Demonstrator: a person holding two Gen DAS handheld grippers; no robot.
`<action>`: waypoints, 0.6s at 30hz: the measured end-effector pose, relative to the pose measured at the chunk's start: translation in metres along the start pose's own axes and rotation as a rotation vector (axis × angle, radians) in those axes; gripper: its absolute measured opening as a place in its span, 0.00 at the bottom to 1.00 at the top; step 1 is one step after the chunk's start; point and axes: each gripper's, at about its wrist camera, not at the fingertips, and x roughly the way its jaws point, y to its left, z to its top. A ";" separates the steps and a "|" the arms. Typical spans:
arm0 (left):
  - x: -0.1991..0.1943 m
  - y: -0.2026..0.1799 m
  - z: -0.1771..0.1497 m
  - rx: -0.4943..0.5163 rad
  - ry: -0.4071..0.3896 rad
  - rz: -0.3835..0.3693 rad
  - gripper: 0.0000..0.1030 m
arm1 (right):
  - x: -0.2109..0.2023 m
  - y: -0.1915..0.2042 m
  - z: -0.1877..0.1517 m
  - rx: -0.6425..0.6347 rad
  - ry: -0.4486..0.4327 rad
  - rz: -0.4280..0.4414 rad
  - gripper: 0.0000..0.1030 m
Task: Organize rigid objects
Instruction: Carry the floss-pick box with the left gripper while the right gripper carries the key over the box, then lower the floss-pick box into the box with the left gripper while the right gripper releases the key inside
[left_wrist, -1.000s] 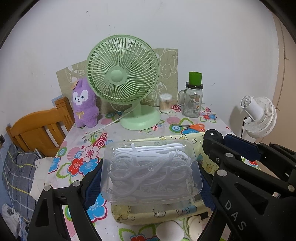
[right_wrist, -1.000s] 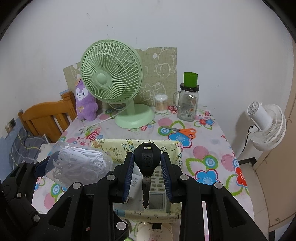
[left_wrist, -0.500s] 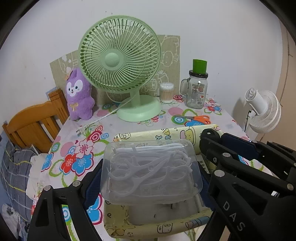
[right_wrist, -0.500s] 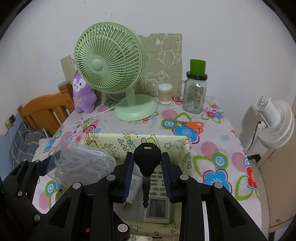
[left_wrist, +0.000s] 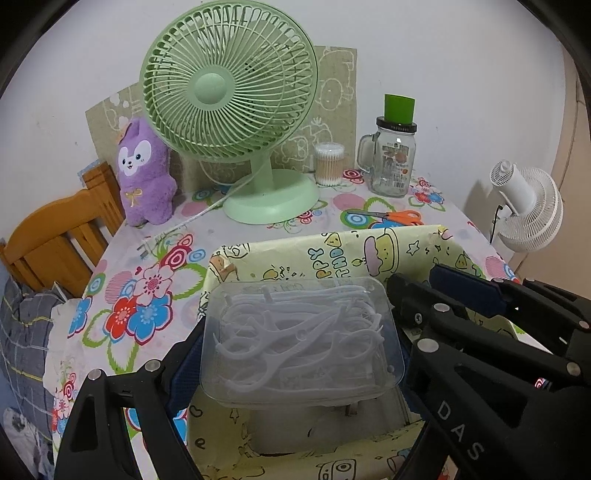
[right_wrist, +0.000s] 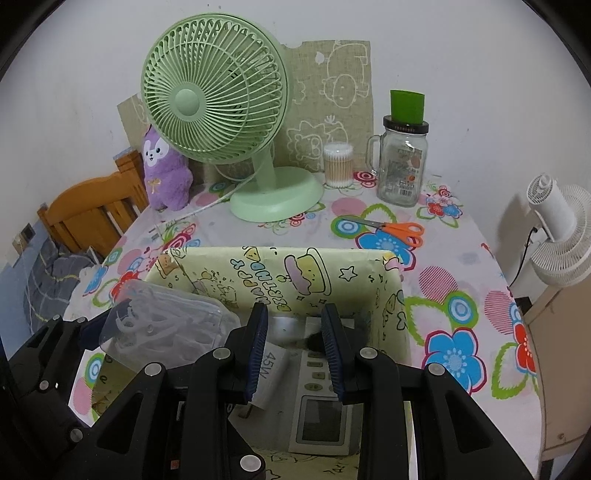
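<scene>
The left gripper (left_wrist: 301, 354) is clamped on a clear case (left_wrist: 301, 341) full of white floss picks, holding it just above the open box (right_wrist: 280, 266) covered in cartoon paper. The right gripper (right_wrist: 293, 345) hangs over the same box with its pads apart and nothing between them. Down in the box lie a white remote (right_wrist: 321, 417), a white block marked 45W (right_wrist: 271, 373), and a dark thing (right_wrist: 314, 338) that may be a key, though it is mostly hidden. Behind the box on the flowered worktop (right_wrist: 443, 291) stand a green fan (right_wrist: 221, 110), a jar (right_wrist: 402, 166) and orange scissors (right_wrist: 391, 229).
</scene>
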 end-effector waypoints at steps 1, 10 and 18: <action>0.000 0.000 0.000 0.002 0.000 -0.001 0.87 | 0.000 0.000 0.000 -0.002 0.000 -0.003 0.33; -0.007 -0.010 0.002 0.022 -0.016 -0.026 0.87 | -0.027 -0.004 0.000 -0.036 -0.068 -0.148 0.65; 0.002 -0.025 0.003 0.039 0.011 -0.071 0.88 | -0.031 -0.022 -0.005 0.007 -0.050 -0.189 0.74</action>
